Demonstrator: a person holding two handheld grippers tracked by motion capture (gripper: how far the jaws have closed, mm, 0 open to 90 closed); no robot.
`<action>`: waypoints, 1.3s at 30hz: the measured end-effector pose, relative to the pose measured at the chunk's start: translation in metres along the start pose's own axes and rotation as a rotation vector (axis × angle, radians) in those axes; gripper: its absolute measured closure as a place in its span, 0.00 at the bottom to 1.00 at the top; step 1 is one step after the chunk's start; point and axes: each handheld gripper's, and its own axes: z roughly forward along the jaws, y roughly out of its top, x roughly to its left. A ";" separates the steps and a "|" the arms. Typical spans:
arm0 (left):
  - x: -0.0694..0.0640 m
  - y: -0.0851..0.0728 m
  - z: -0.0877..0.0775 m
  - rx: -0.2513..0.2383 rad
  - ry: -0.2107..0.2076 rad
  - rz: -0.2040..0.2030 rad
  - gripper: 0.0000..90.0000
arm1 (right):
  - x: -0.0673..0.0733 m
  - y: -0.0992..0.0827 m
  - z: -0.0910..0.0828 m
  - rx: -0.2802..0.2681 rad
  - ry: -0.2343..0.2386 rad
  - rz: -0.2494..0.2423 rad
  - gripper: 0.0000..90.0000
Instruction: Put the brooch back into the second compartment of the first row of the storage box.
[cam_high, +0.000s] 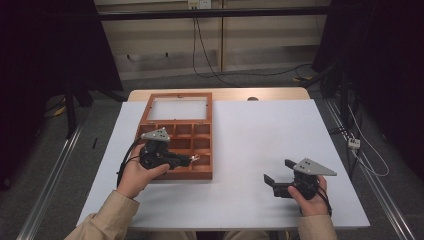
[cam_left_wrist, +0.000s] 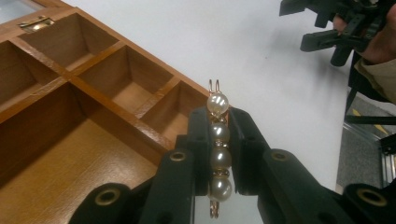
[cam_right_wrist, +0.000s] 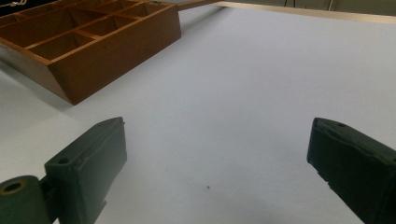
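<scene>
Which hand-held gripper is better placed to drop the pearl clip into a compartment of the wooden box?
Left, probably. The left hand-held gripper already clamps the pearl clip over the wooden box; the right hand-held gripper is open on bare table.

My left gripper (cam_high: 191, 159) hangs over the near right corner of the wooden box (cam_high: 176, 172), a small pale thing pinched at its tip (too small to make out). The box's glass lid (cam_high: 178, 108) lies open at the far end. My right gripper (cam_high: 278, 171) sits on the white table (cam_high: 250, 130), jaws spread, well apart from the box.
</scene>
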 end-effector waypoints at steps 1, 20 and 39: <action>0.001 0.000 0.000 0.000 0.006 0.000 0.89 | 0.000 0.000 0.000 0.000 0.000 0.000 0.05; 0.022 0.004 -0.010 -0.031 0.052 -0.045 0.89 | 0.000 0.000 0.000 -0.001 0.003 -0.002 0.05; 0.043 0.005 -0.020 -0.039 0.105 -0.074 0.89 | 0.001 0.001 0.000 0.002 0.006 -0.001 0.05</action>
